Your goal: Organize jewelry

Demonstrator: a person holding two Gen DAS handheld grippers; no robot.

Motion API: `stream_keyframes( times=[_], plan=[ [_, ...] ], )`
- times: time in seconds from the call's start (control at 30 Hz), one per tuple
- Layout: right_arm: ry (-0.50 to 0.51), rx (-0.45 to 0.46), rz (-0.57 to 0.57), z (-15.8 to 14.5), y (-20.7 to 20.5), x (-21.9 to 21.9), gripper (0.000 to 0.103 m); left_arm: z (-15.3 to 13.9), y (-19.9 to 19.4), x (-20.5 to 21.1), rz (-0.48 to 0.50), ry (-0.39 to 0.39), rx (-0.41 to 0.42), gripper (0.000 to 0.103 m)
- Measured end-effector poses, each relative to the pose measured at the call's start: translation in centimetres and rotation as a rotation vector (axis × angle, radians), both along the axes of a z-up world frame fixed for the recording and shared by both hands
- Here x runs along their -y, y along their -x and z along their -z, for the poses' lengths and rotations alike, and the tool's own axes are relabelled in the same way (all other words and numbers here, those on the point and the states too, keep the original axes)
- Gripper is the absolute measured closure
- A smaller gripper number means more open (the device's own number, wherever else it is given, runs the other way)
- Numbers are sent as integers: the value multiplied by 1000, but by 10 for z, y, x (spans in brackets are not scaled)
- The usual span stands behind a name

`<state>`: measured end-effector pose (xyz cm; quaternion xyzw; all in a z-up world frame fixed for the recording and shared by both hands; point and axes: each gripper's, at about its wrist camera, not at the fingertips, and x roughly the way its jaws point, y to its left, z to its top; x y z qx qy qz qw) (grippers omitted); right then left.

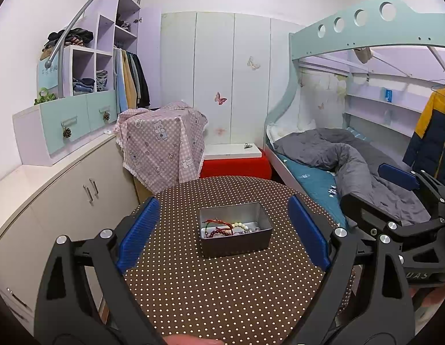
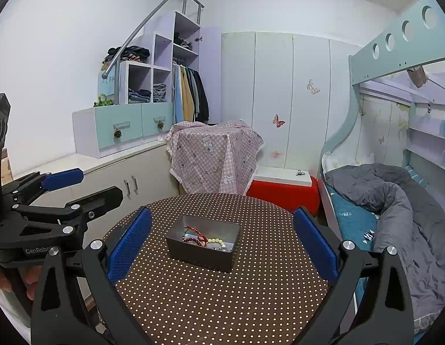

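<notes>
Jewelry [image 1: 231, 228] lies heaped in an open metal tin [image 1: 237, 244]: a red cord bracelet, a dark red beaded one, a pale beaded strand and some silvery pieces, all tangled on the tin's floor. The tin stands on a round table [image 1: 222, 293] covered in brown cloth with pale dots, straight ahead of the left gripper [image 1: 222, 230] and framed between its two blue pads. From the right wrist view the same tin [image 2: 203, 243] sits ahead of the right gripper [image 2: 222, 245], slightly to that gripper's left of centre.

Both grippers stand wide open and hold nothing, each hovering short of the tin, apart from it. The right one shows at the right edge of the left view, and the left one at the left edge of the right view, so the two are side by side.

This looks like either the start or the finish: nothing lies on the cloth outside the tin. If sorting remains, the next move calls for one gripper to dip into the tin and close narrowly on a single strand, while the other steadies the tin's wall, since the tangled cords may drag neighbours out.
</notes>
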<state>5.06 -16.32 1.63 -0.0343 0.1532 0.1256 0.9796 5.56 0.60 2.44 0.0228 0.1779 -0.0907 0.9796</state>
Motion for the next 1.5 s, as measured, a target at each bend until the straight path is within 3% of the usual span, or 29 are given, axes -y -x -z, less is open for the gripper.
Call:
stream_keyframes(
  times=[1.5],
  plan=[
    [3,-2,6,-4,5,-3,8,-3,4,0,1,0,-5,14]
  ],
)
